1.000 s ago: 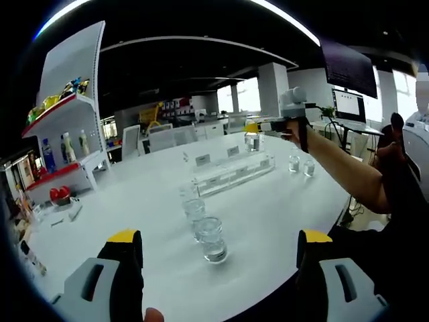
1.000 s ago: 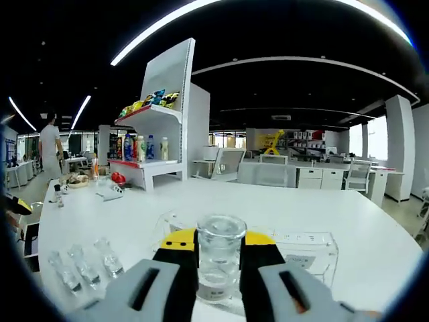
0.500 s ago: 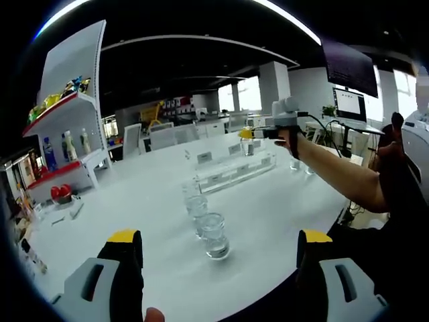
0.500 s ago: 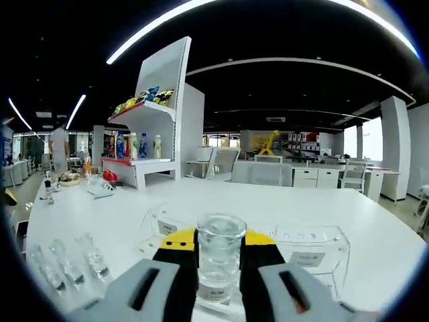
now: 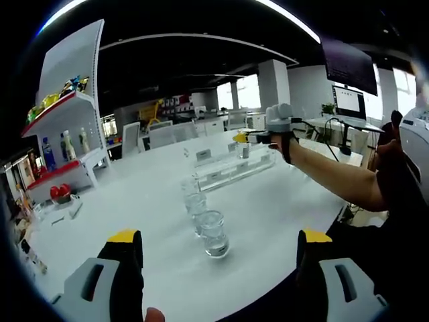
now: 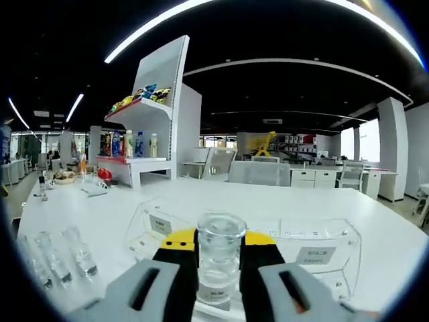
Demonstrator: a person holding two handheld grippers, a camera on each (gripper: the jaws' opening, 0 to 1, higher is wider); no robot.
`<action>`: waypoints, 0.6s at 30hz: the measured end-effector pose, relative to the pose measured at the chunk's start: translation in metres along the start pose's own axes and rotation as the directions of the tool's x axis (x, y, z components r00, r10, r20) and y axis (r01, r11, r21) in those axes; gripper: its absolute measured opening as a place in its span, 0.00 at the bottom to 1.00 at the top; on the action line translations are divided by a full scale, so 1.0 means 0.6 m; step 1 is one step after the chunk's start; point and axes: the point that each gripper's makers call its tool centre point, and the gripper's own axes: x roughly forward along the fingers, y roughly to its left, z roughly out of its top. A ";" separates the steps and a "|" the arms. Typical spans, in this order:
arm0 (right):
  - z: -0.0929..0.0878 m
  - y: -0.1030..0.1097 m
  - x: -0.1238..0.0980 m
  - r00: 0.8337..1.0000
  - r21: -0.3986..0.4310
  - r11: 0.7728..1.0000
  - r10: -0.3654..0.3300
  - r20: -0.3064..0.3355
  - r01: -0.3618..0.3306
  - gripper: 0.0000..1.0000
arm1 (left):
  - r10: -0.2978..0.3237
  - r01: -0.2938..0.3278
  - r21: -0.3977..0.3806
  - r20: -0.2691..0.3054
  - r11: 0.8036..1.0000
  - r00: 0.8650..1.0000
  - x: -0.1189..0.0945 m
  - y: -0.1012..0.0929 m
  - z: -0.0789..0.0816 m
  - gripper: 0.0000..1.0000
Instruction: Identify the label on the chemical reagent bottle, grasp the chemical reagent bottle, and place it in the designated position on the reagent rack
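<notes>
My right gripper [image 6: 218,265] is shut on a clear glass reagent bottle [image 6: 219,258] with a small label low on its body, held just over the clear acrylic reagent rack [image 6: 322,248] with label tags on its front. In the left gripper view the same gripper [image 5: 242,137] hangs above the rack [image 5: 231,169] at the far side of the white round table [image 5: 134,201], a person's arm behind it. My left gripper [image 5: 218,251] is open near the table's front edge, nothing between its yellow-tipped fingers. Several clear bottles [image 5: 213,233] stand in a row ahead of it.
A white shelf unit [image 6: 157,127] with drink bottles and snacks stands beyond the table. Small items lie near the table's left edge [image 5: 67,213]. Two small bottles [image 5: 299,164] sit near the table's right side. Office chairs and desks fill the background.
The right gripper has carried the bottle down and to the left, closer over the rack. The left gripper has stayed put and open.
</notes>
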 end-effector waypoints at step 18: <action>-0.008 0.011 0.022 0.997 -0.056 0.998 -0.011 0.077 0.015 0.19 | -0.007 0.007 0.008 -0.018 1.000 1.000 0.001 -0.004 -0.005 0.95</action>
